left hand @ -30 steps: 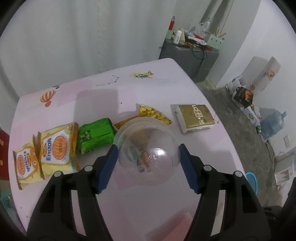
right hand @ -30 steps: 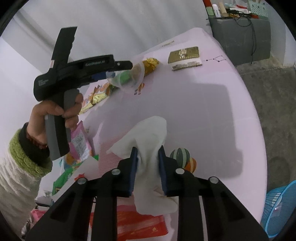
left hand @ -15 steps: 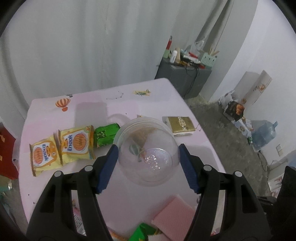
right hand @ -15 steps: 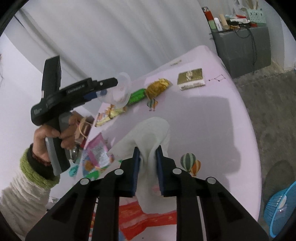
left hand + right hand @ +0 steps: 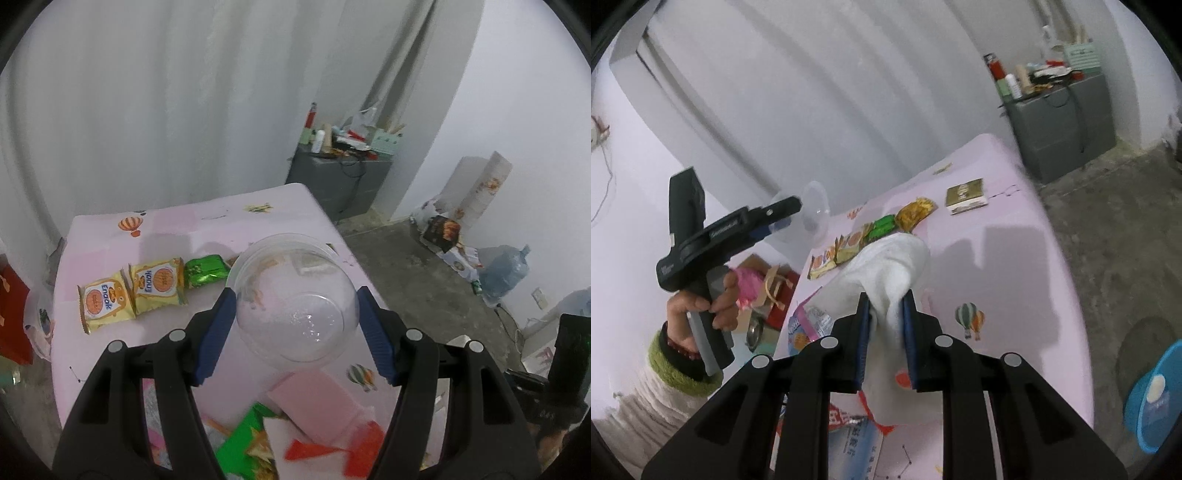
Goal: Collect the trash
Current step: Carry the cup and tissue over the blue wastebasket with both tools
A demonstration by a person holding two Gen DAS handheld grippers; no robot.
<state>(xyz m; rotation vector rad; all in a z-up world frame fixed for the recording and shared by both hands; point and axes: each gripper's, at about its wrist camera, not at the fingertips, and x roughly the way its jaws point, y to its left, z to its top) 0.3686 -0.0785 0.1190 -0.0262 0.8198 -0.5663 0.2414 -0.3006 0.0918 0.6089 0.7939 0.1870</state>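
Clear cup — L fingers grip | tissue — R fingers grip | pink table, wrappers

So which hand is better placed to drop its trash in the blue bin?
Right. Its tongs hold the white tissue, nearer the blue bin on the floor; the left tongs are far opposite.

Two yellow snack packets lying side by side on the pink tablecloth each read "Enaak". Other printing is too blurred to read.
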